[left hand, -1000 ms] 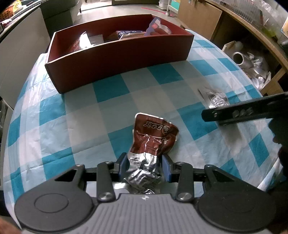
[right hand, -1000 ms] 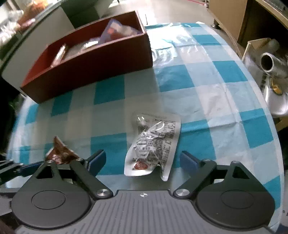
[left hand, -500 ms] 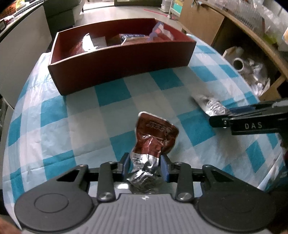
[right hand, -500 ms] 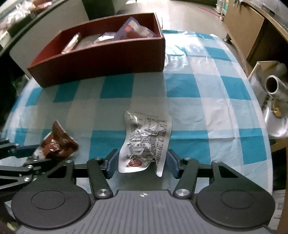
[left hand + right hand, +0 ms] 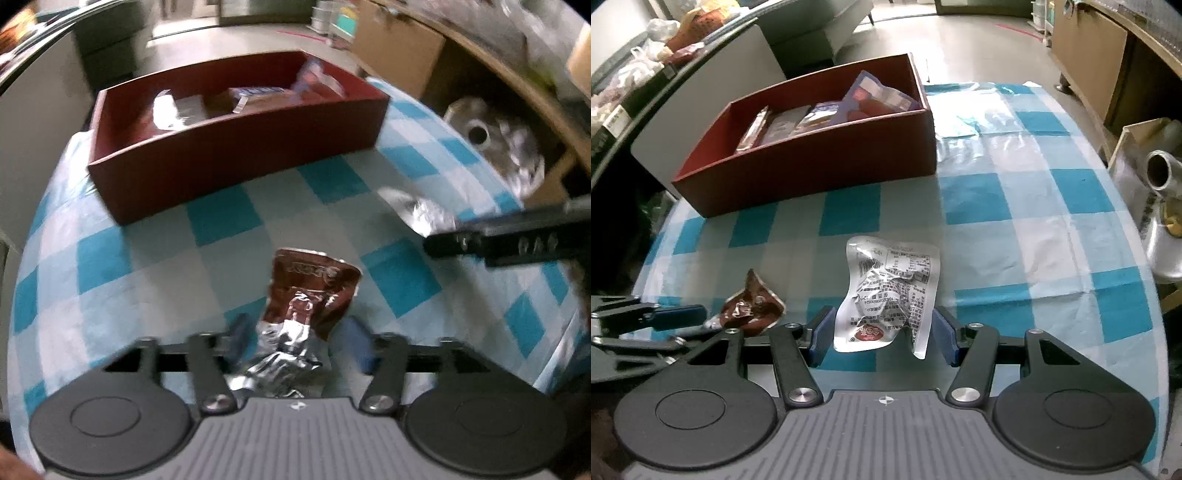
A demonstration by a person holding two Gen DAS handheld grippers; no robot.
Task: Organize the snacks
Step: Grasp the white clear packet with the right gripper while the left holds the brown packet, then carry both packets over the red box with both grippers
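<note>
Snack packets lay in both of your claws. The brown packet (image 5: 309, 295) sat between the blue pads (image 5: 357, 345) of your left gripper (image 5: 295, 341), whose jaws had just been opening; gaps showed on both sides of the crinkled foil, so the grasp was released, though motion blur softened that view. The white packet (image 5: 891, 291) hung between the pads of your right gripper (image 5: 882, 338). Its jaws had just been closing and stood narrowed around the packet, yet daylight remained at each pad, so you could not tell from that view whether it was clenched. Both packets lay near the front edge of the checked tablecloth (image 5: 1015, 236), well apart from the red tray (image 5: 812, 166) at the far side. The tray already held several packets inside its walls. Between your grippers and the tray's near wall the cloth offered open room. To the right, the table edge fell away beside a foil roll (image 5: 1160, 173).
</note>
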